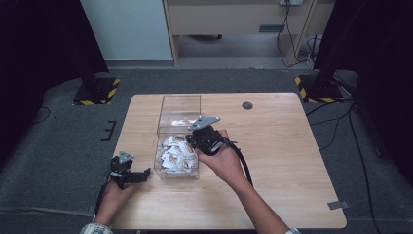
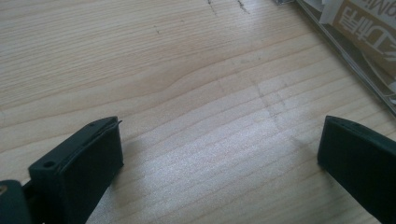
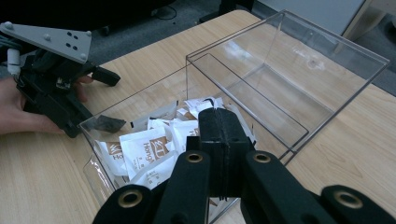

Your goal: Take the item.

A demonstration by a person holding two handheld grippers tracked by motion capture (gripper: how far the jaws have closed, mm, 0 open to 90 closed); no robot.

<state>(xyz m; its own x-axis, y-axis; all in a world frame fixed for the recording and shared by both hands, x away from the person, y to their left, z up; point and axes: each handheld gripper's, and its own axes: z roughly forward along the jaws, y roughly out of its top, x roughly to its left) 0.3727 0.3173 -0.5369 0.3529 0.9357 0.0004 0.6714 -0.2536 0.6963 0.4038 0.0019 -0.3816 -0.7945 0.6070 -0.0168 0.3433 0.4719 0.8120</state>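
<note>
Sachets [image 3: 144, 151] in clear box [image 3: 299, 60], shut right gripper [image 3: 219, 116] above

box [image 1: 178, 127] on table [image 1: 282, 161] | sachets [image 1: 177, 155] in box | L hand-held gripper [image 1: 144, 175] left of box

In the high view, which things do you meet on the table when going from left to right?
Left tool → clear box of white packets → right tool → round dark spot in the tabletop.
</note>
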